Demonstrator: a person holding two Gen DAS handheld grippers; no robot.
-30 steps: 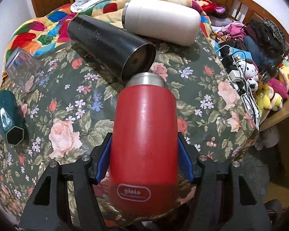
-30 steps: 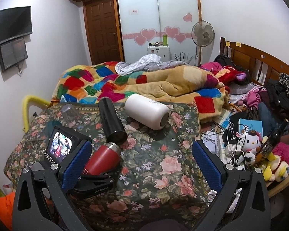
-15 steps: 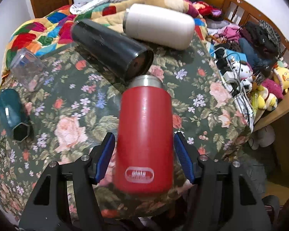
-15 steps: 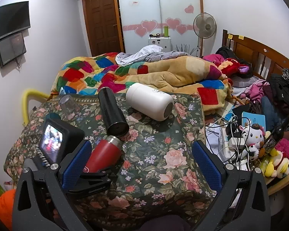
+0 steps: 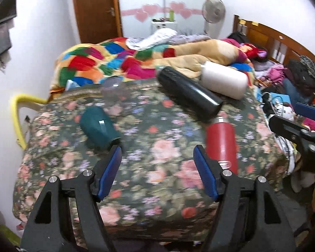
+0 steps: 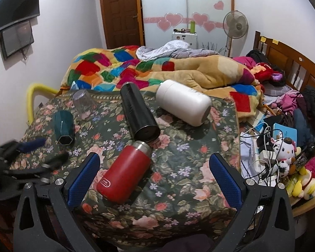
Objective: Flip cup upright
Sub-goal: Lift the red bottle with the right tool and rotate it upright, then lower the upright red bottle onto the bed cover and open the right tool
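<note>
Several cups lie on their sides on the floral cloth [image 6: 178, 180]. A red cup [image 6: 125, 172] lies nearest, with its steel rim toward a black tumbler [image 6: 139, 115]. A white cup [image 6: 183, 101] lies behind, a teal hexagonal cup [image 6: 64, 127] and a clear glass [image 6: 84, 103] at the left. In the left wrist view the red cup [image 5: 221, 145] lies just right of my open, empty left gripper [image 5: 157, 172]; the teal cup [image 5: 99, 127] lies ahead at the left. My right gripper [image 6: 155, 180] is open and empty above the red cup.
A bed with a patchwork quilt [image 6: 136, 69] runs behind the cloth. Cables, boxes and plush toys [image 6: 283, 149] crowd a shelf at the right. A yellow rail [image 6: 34, 96] stands at the left. The left gripper shows blurred at the left edge of the right wrist view [image 6: 31, 157].
My left gripper has let go of the red cup, opened and drawn back to the left. The red cup now lies on the cloth. The right gripper has moved a little closer.
</note>
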